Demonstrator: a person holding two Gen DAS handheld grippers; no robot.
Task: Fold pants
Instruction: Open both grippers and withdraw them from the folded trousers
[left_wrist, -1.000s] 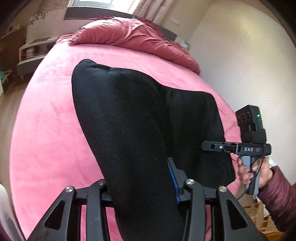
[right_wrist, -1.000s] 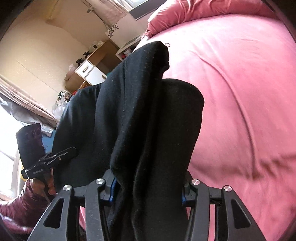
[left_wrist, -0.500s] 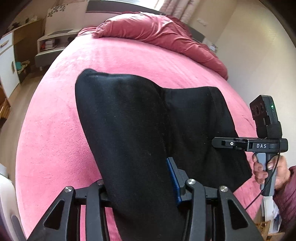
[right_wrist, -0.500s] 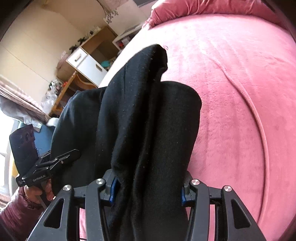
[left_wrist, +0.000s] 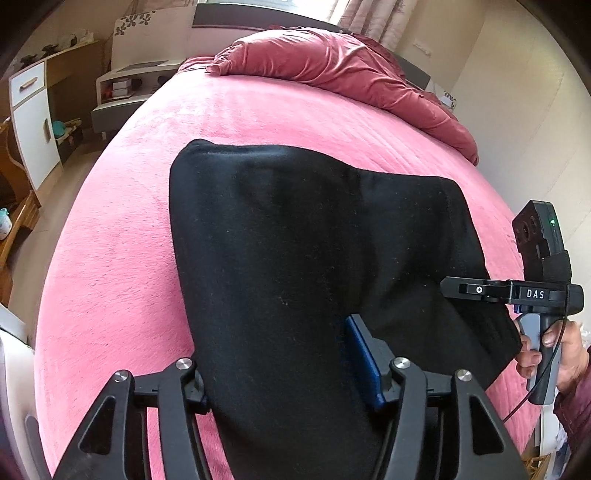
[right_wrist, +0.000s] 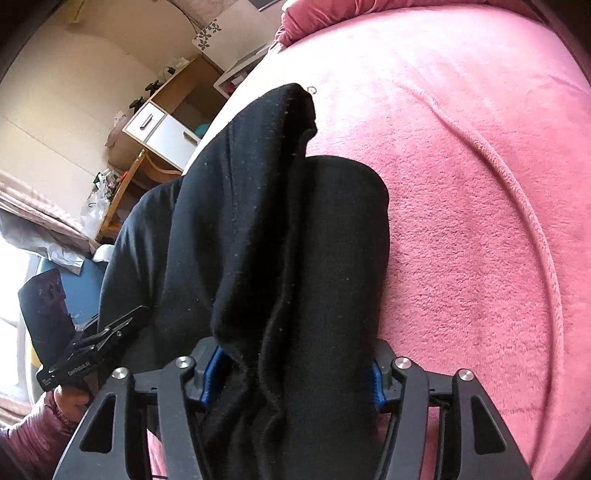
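Black pants (left_wrist: 288, 258) lie doubled over on a pink bed (left_wrist: 110, 258). My left gripper (left_wrist: 291, 373) is shut on one edge of the pants, with the cloth draped over its fingers. My right gripper (right_wrist: 291, 373) is shut on a bunched fold of the pants (right_wrist: 280, 240). In the left wrist view the right gripper (left_wrist: 450, 288) sits at the right, touching the pants' edge. In the right wrist view the left gripper (right_wrist: 140, 314) is at the left edge of the pants. The fingertips are hidden by cloth.
A bunched red duvet (left_wrist: 332, 70) lies at the head of the bed. A white and wood cabinet (left_wrist: 33, 110) and a low shelf unit (left_wrist: 125, 92) stand on the floor to the left of the bed. A cream wall (left_wrist: 524, 129) is on the right.
Both grippers have carried the held pants forward over the bed and lower. The folded end now lies nearer the bed's middle. Both grips stay shut.
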